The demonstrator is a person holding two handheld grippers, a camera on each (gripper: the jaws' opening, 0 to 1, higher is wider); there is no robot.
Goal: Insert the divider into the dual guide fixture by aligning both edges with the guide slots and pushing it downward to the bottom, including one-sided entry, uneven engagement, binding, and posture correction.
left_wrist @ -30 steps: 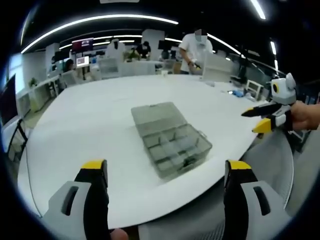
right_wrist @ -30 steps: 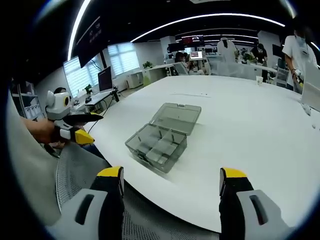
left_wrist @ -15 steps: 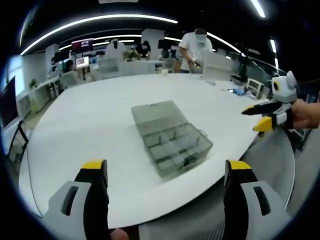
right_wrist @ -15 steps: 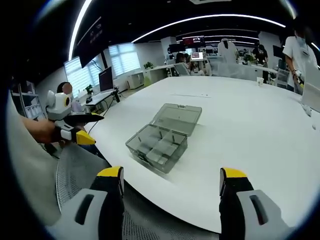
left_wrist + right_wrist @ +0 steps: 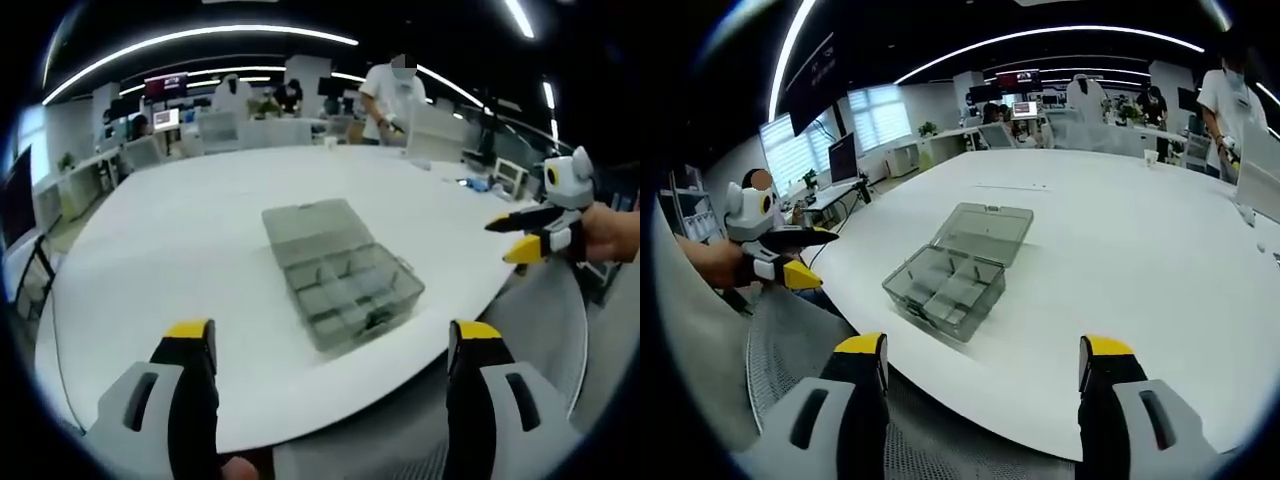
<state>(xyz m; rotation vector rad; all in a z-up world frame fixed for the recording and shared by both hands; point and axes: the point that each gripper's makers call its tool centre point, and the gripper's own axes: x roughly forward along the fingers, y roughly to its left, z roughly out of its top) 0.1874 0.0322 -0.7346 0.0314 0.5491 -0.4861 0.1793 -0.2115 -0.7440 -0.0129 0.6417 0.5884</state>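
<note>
i hold a two-jaw gripper in each hand, both raised off the near edge of a large round white table, neither touching anything. my left gripper has its yellow-tipped jaws spread wide apart and empty. my right gripper is spread and empty too. i judge they are held back like this because the work has not begun: from here each camera takes in the whole box before i reach.

the task's thing, a clear grey plastic compartment box, sits on the table near the edge closest to me, well apart from both grippers. its lid lies folded flat open on the table behind the tray, toward the table's middle, so the compartments can be reached from above. thin partitions cross the tray and form small cells. these look like the guide slots a divider would slide down into. a small dark item lies in a cell at the tray's near corner; i cannot tell what it is. i cannot pick out a loose divider anywhere.

in the left gripper view my right gripper shows at the right, beyond the table's edge, held in my hand. in the right gripper view the same box lies ahead of me, lid away.

beyond the table's far edge, people stand among desks and monitors.
</note>
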